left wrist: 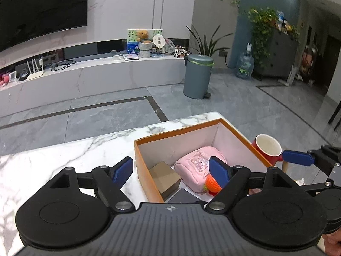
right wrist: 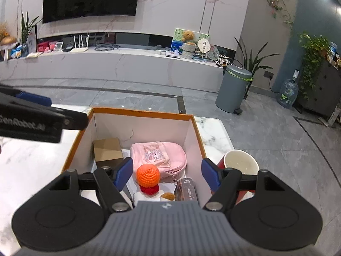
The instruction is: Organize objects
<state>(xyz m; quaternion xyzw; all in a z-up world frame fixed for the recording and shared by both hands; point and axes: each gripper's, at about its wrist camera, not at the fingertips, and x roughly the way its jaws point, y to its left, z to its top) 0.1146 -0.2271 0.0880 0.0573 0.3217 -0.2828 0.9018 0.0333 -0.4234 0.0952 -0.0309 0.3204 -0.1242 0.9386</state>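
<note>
Left wrist view: The orange-rimmed box (left wrist: 147,170) stands on the marble desk (left wrist: 64,155) and already holds a pink pouch (left wrist: 198,166), a small cardboard carton (left wrist: 165,177) and an orange crochet toy (left wrist: 211,184). Judged from this, most of the sorting is done. A red cup (left wrist: 267,149) stands outside the box, just beside its right wall, and appears to be what is left. The left gripper (left wrist: 170,171) is released, its fingers (left wrist: 122,171) spread wide with nothing between them; one finger hangs over the desk, the other over the box interior.

Right wrist view: The right gripper (right wrist: 167,175) is also released and empty, positioned above the near end of the box (right wrist: 140,112). The crochet toy (right wrist: 148,176) and the pink pouch (right wrist: 158,155) lie below, between the fingers (right wrist: 210,175), untouched. A dark packet (right wrist: 187,188) lies beside the toy. The red cup (right wrist: 239,164) sits outside the right finger, apart from it.
</note>
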